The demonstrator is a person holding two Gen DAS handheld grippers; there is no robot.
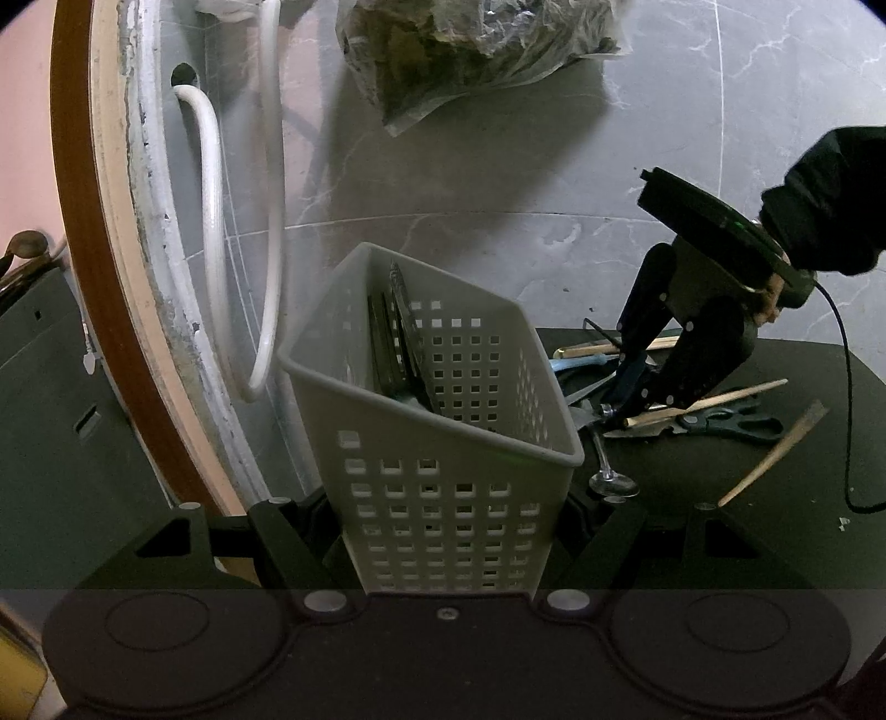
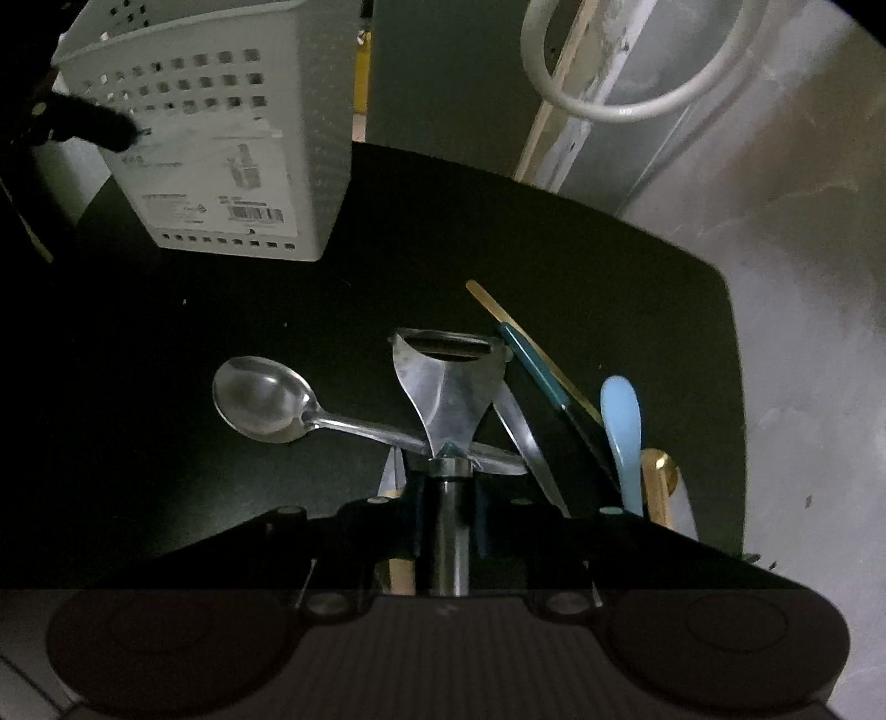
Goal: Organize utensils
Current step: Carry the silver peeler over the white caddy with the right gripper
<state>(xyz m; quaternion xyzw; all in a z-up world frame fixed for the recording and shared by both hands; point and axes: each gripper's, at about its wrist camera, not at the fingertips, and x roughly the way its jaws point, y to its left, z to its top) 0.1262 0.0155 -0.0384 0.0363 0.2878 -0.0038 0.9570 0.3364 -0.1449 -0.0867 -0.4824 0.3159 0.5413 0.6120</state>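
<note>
My left gripper (image 1: 448, 531) is shut on a white perforated basket (image 1: 443, 443), tilted, with dark utensils (image 1: 398, 332) inside. The basket also shows in the right wrist view (image 2: 221, 138). My right gripper (image 2: 448, 515) is shut on the dark handle of a metal peeler (image 2: 443, 387) over the black table (image 2: 498, 232). It also shows in the left wrist view (image 1: 637, 399), low over the utensil pile. A steel spoon (image 2: 266, 399) lies under the peeler. A blue spoon (image 2: 623, 432), a teal-handled knife (image 2: 537, 371) and a gold utensil (image 2: 659, 482) lie to the right.
Scissors (image 1: 731, 423) and wooden chopsticks (image 1: 775, 454) lie on the table right of the basket. White hoses (image 1: 213, 221) hang on the wall at left. A plastic bag (image 1: 470, 50) lies on the grey floor beyond. A black cable (image 1: 841, 387) trails from the right gripper.
</note>
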